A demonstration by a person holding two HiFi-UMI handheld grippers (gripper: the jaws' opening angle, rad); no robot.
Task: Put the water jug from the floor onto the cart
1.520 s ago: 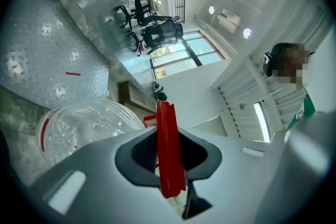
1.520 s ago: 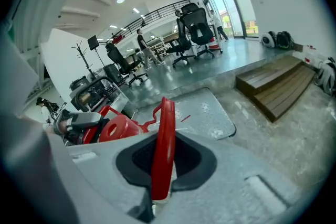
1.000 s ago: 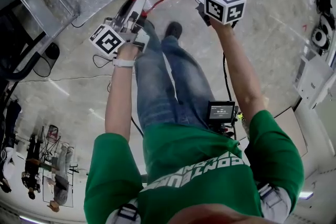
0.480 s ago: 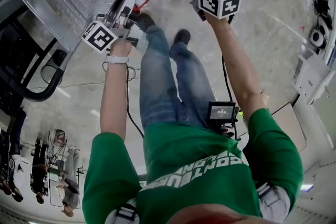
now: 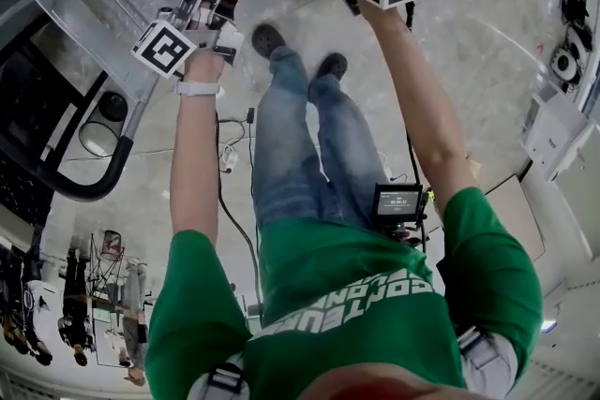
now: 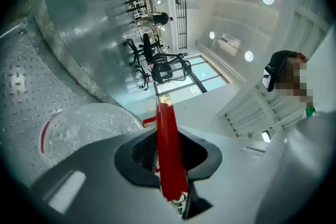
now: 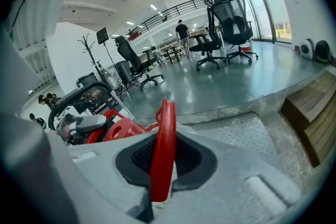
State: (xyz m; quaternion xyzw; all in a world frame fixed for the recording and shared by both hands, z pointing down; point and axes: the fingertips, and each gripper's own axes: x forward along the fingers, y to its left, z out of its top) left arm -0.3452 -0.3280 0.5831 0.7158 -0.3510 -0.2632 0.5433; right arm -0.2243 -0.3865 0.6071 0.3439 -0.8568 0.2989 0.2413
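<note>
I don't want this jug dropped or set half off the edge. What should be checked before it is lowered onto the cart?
1. Left gripper shut on the red handle: ok.
2. Right gripper shut on the same handle: ok.
3. Water jug above the cart deck, not the floor: ok.
4. Gap between the jug's bottom and the deck: cannot tell, the bottom is out of view.
5. Shoes on the floor, off the deck: ok.
</note>
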